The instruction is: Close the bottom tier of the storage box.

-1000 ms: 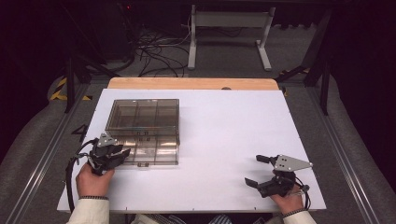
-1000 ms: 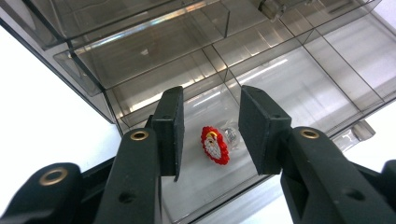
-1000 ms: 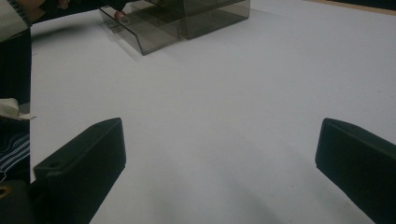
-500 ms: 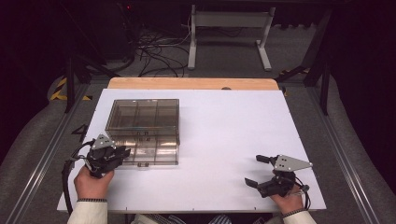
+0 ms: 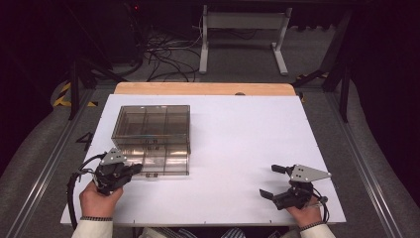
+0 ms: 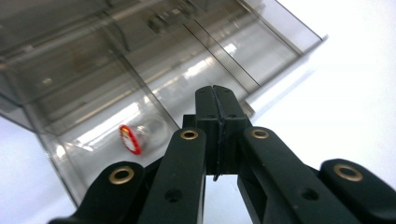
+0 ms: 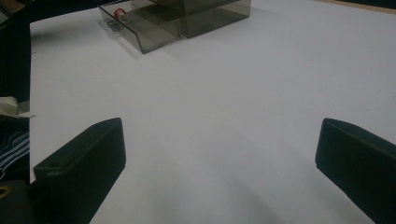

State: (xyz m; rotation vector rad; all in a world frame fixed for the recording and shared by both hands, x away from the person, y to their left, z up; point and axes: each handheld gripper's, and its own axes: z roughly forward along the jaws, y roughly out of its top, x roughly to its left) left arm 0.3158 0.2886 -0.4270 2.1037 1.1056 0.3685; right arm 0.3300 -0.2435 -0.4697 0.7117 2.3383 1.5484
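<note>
Two hand-held grippers work over the white tabletop point(image 5: 237, 148). The left hand-held gripper point(image 5: 132, 170) sits at the near left corner of a smoky clear compartment box point(image 5: 153, 136), its tips right at the box's front edge. Its jaws have just been closing and now meet flat against each other, with nothing between them, as the left gripper view shows point(image 6: 216, 100). In that view the box point(image 6: 140, 60) lies just beyond and above the closed tips, its dividers plain through the plastic, and a small clear thing with a red ring point(image 6: 133, 136) rests in the compartment to the left of the jaws.

The right hand-held gripper point(image 5: 275, 181) rests near the tabletop's front right edge, well apart from the box, its jaws spread wide and holding nothing. In the right gripper view point(image 7: 219, 154) the box point(image 7: 187, 16) stands far off at the upper left, the red-ringed thing point(image 7: 120, 14) at its near end.
</note>
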